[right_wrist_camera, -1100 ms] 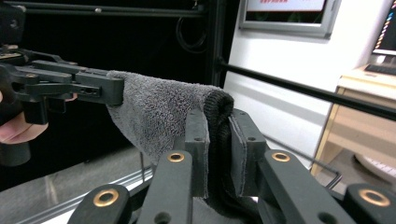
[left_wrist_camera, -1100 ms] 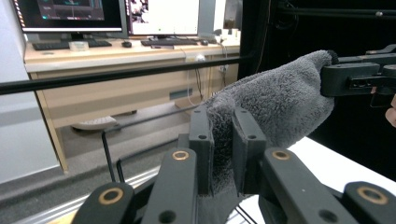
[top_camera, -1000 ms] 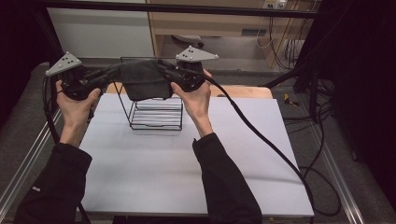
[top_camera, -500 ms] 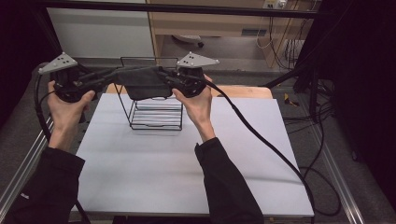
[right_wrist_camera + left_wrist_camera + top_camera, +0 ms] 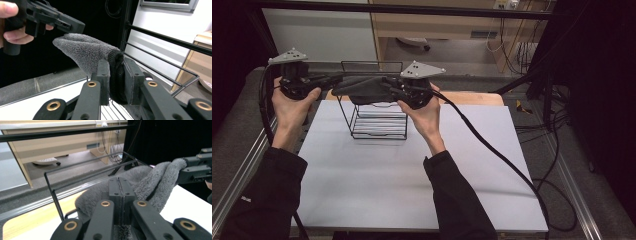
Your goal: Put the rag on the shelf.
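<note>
- Jaws of left gripper (image 5: pixel 328 80) and right gripper (image 5: pixel 388 88) each pinch one end of the grey towel (image 5: pixel 362 89).
- Towel hangs stretched above the wire rack (image 5: pixel 379 120) on the counter (image 5: pixel 412 175).
- Remaining, apparently: lowering it onto the rack, releasing.

Counting it up: one grey towel (image 5: pixel 362 88), one black wire rack (image 5: pixel 377 117), and one white table (image 5: pixel 412 185) under it all. Two grippers on show, the left gripper (image 5: pixel 331 80) and the right gripper (image 5: pixel 388 86), each carried in one hand, so two hands (image 5: pixel 292 107), and two cables (image 5: pixel 492 150) trailing away.
</note>
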Demonstrator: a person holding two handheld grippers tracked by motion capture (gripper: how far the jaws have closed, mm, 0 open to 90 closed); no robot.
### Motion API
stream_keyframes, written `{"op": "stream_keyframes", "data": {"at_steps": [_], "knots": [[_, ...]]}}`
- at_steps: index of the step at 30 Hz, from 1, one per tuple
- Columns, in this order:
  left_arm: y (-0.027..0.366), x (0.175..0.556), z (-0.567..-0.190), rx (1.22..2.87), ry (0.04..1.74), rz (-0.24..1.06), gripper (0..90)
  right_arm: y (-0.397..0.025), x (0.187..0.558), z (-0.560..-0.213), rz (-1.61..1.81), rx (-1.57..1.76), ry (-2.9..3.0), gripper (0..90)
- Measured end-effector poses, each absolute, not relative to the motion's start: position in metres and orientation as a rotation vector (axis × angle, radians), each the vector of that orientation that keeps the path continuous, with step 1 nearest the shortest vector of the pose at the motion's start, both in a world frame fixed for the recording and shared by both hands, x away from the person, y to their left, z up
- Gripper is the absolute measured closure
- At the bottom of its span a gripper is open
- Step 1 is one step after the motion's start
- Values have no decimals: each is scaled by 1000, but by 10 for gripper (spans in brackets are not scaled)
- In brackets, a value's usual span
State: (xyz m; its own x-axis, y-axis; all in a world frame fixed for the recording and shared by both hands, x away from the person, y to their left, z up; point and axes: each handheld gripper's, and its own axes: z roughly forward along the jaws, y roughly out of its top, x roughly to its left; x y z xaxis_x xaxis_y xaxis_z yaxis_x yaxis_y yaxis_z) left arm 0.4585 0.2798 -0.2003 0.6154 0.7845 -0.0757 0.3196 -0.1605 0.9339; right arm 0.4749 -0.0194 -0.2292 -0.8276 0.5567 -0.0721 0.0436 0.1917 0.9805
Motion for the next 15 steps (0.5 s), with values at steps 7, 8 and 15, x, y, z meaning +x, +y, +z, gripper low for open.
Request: {"op": "stream_keyframes", "data": {"at_steps": [7,8,15], "knots": [[279,452,-208,1787,897,543,897,-20,472,-229,1665,576,2086,679],[279,451,-209,1790,895,539,897,-21,471,-228,1659,575,2091,668],[277,447,-222,1824,874,534,897,-23,467,-222,1651,587,2108,510]]}}
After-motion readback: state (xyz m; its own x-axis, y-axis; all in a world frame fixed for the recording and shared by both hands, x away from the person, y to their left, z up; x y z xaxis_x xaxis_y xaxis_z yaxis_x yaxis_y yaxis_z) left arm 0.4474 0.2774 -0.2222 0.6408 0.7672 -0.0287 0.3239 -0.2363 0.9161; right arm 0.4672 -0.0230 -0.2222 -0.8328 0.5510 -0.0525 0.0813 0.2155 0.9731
